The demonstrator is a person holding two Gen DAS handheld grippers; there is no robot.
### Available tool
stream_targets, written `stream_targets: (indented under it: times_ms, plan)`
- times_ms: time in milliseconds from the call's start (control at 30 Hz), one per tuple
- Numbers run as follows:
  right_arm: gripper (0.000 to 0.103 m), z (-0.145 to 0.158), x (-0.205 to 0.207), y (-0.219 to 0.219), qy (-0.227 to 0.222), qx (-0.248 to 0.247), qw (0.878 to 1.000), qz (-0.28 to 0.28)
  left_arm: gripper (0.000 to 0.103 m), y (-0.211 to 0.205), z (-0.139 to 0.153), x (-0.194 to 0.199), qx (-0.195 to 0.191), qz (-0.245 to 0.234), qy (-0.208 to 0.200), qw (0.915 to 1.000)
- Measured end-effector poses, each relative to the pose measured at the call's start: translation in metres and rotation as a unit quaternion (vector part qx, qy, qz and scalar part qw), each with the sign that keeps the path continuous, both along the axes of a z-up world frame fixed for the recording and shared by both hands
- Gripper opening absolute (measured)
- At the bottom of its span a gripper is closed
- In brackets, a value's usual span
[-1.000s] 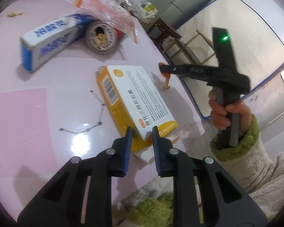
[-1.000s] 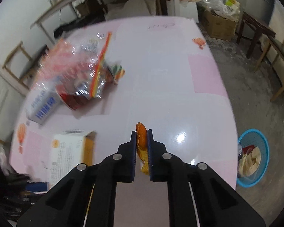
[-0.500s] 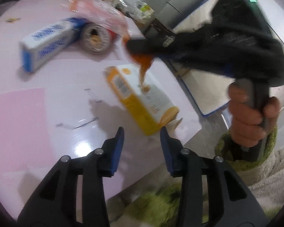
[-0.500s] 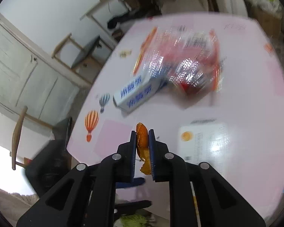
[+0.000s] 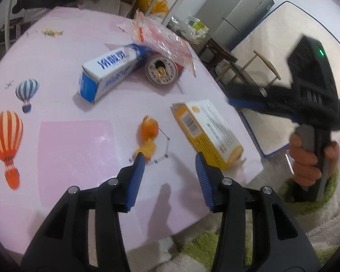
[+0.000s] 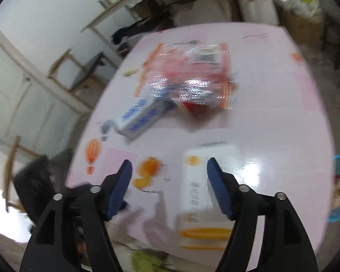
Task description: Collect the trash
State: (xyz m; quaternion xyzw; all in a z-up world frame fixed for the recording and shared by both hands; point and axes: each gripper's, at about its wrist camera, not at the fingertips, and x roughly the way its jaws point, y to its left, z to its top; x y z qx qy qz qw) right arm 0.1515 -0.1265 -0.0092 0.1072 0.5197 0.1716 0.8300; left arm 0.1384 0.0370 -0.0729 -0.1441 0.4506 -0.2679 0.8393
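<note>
Orange peel (image 5: 147, 136) on pink table (image 5: 63, 52)

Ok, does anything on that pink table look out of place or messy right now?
Yes. An orange peel lies loose on the pink table, between the open left tongs and the yellow box. Farther back, a can lies tipped on its side under a crinkled plastic wrapper, beside a blue-and-white carton.
</note>
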Motion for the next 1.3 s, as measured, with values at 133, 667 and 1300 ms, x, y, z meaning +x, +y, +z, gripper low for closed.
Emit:
stream_targets:
  times_ms: [133,667,1300]
  plan:
    - [0.075,-0.01,-0.01,-0.006,0.01,-0.066,0.998,-0.002,0.044,-0.004,0.0,0.009,0.041,0.008,-0.011,0.9991]
    - [0.079,-0.039,-0.018,0.01,-0.008,-0.196,0.98,0.032,0.023,-0.017,-0.018,0.03,0.098,0.015,0.009,0.9951]
    - [0.08,-0.057,-0.009,0.009,0.045,-0.126,0.99,0.038,0.0,-0.003,-0.017,0.028,0.071,0.043,0.019,0.9964]
